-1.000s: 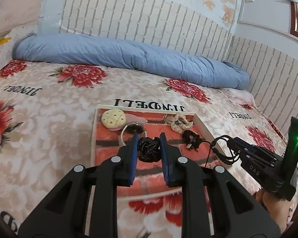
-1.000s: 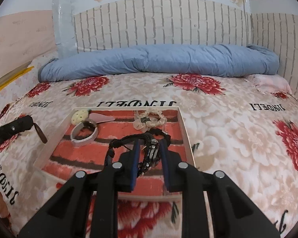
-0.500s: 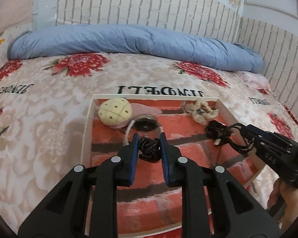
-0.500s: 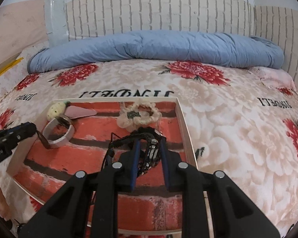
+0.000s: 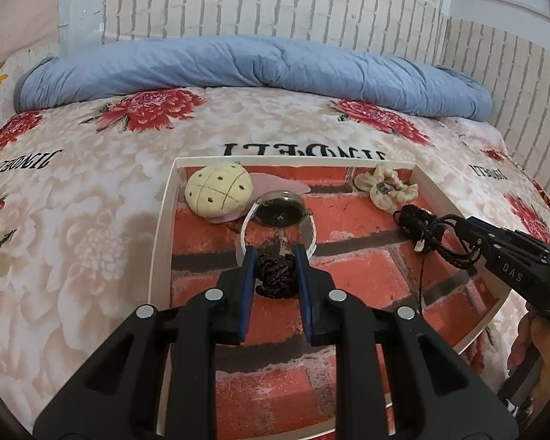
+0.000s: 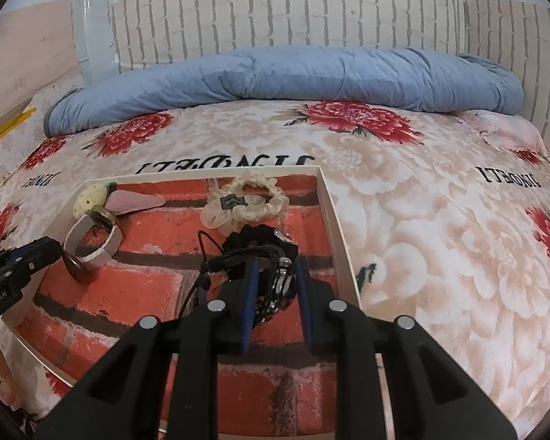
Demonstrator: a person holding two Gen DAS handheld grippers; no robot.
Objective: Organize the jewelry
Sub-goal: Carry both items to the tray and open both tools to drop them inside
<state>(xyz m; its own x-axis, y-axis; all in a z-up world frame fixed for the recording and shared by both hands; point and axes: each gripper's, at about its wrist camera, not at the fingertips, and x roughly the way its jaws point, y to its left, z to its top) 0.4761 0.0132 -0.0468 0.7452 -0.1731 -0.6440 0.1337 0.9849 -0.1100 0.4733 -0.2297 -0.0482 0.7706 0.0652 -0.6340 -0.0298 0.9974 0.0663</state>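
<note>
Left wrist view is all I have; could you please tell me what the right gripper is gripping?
Observer: The right gripper is shut on a black cord bracelet with silvery metal beads between the pads.
Operator: Is it over the tray?
Observer: Yes, over the brick-patterned tray, close to its right wall.
Operator: What lies just ahead of it?
Observer: A black scrunchie, in front of the cream scrunchie.

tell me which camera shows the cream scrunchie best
The right wrist view: the cream scrunchie sits near the centre, its whole loop and dark tag visible. In the left wrist view it is smaller, off by the tray's far right corner.
</note>
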